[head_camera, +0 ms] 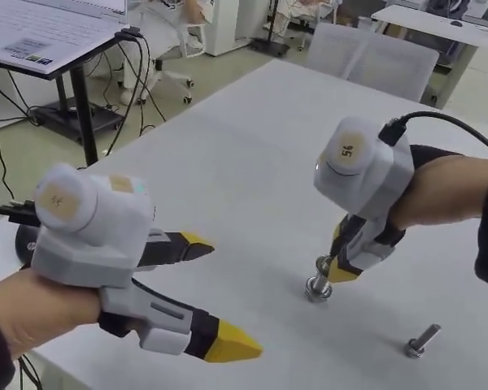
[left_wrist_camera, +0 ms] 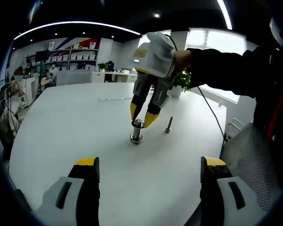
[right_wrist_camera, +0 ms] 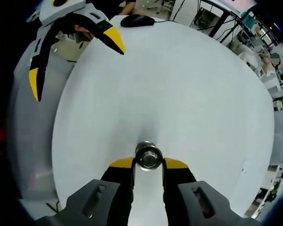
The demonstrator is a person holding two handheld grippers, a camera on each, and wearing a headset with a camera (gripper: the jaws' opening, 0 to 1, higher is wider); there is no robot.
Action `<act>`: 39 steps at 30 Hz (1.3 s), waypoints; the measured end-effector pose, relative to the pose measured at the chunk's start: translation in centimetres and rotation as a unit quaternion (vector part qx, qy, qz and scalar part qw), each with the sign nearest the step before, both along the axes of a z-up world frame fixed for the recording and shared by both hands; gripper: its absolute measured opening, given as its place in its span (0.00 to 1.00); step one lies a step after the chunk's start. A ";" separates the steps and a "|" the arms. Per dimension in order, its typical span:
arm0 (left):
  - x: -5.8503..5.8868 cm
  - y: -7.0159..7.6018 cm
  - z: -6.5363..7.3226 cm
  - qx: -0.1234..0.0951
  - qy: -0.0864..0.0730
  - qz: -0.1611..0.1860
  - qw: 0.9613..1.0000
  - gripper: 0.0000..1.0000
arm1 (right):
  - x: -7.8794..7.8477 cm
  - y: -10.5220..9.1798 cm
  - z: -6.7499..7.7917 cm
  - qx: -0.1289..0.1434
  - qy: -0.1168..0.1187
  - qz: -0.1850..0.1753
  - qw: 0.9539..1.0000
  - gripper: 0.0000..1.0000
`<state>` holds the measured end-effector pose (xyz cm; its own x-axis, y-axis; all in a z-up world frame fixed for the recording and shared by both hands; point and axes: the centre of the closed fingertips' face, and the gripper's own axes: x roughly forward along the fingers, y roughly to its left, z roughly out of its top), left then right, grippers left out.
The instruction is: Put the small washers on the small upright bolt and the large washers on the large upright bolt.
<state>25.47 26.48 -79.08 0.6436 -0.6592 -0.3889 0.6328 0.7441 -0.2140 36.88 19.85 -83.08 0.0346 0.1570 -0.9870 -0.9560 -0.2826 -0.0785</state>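
1. Left gripper (head_camera: 215, 292): jaws spread wide and holding nothing, hovering over the near edge of the workbench (head_camera: 252, 146). Best it hangs back here, well apart from the action.
2. Right gripper (left_wrist_camera: 142, 114): poised over the large upright bolt (left_wrist_camera: 137, 129) mid-bench, jaws narrowed to about the width of its tip and flanking it. I can't tell whether they pinch a washer or merely straddle the thread.
3. The step, as I judge it, is seating a ring. I want it level, with the hole centred on the tip. I'd go straight down the shaft and let go only once it's over, with no sideways shove, because this bolt only stands on its head.
4. Large bolt: threaded end up, long axis vertical. My right gripper view looks nearly straight down it, end-on.
5. Small bolt (left_wrist_camera: 169, 124): just beyond, to the right, also upright. It's too small to check for washers.
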 end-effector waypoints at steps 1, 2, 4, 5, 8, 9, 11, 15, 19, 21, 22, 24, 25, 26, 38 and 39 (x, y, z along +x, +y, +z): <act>0.0 0.0 -0.1 0.000 0.001 -0.001 1.000 0.88 | -0.1 -0.1 -0.2 -0.003 0.001 0.000 1.000 0.23; 0.0 0.0 -0.1 0.000 0.001 -0.001 1.000 0.88 | -0.2 -0.1 -0.4 -0.003 0.002 -0.001 1.000 0.23; 0.0 0.0 -0.2 0.000 0.003 0.000 1.000 0.88 | -0.2 -0.2 -0.9 -0.006 0.004 -0.002 1.000 0.23; 0.0 0.0 -0.3 -0.001 0.003 0.000 1.000 0.88 | -0.3 -0.2 -1.1 -0.006 0.006 -0.002 1.000 0.23; 0.1 0.1 -0.4 0.000 0.005 0.001 1.000 0.88 | -0.3 -0.2 -1.6 -0.007 0.010 -0.005 1.000 0.23; 0.1 0.1 -0.4 -0.001 0.005 0.001 1.000 0.88 | -0.3 -0.2 -1.7 -0.006 0.009 -0.004 1.000 0.23; 0.1 0.1 -0.5 0.000 0.007 0.000 1.000 0.88 | -0.5 -0.2 -1.8 -0.007 0.011 -0.006 1.000 0.23; 0.2 0.1 -0.6 -0.001 0.009 -0.001 1.000 0.88 | -0.4 -0.3 -2.3 -0.006 0.014 -0.007 1.000 0.23; 0.2 0.1 -0.7 0.000 0.011 -0.001 1.000 0.88 | -0.4 -0.3 -2.8 -0.007 0.015 -0.009 1.000 0.23; 0.2 0.1 -0.8 0.000 0.012 -0.001 1.000 0.88 | -0.3 -0.4 -3.0 -0.008 0.015 -0.010 1.000 0.23; 0.2 0.1 -0.8 0.000 0.012 -0.001 1.000 0.88 | -0.2 -0.4 -3.0 -0.008 0.016 -0.011 1.000 0.23; 0.2 0.1 -0.8 0.000 0.012 -0.001 1.000 0.88 | -0.2 -0.4 -3.2 -0.009 0.015 -0.010 1.000 0.23; 0.2 0.1 -0.8 0.000 0.013 -0.002 1.000 0.88 | -0.2 -0.4 -3.2 -0.009 0.016 -0.011 1.000 0.23; 0.2 0.1 -0.8 0.000 0.013 -0.002 1.000 0.88 | -0.3 -0.4 -3.3 -0.008 0.016 -0.011 1.000 0.23; 0.0 0.0 -0.9 0.001 0.014 -0.003 1.000 0.88 | -0.4 -0.3 -3.4 -0.002 0.015 -0.009 1.000 0.24; 0.0 0.0 -0.9 0.001 0.014 -0.003 1.000 0.88 | -0.3 -0.4 -3.4 -0.002 0.014 -0.009 1.000 0.24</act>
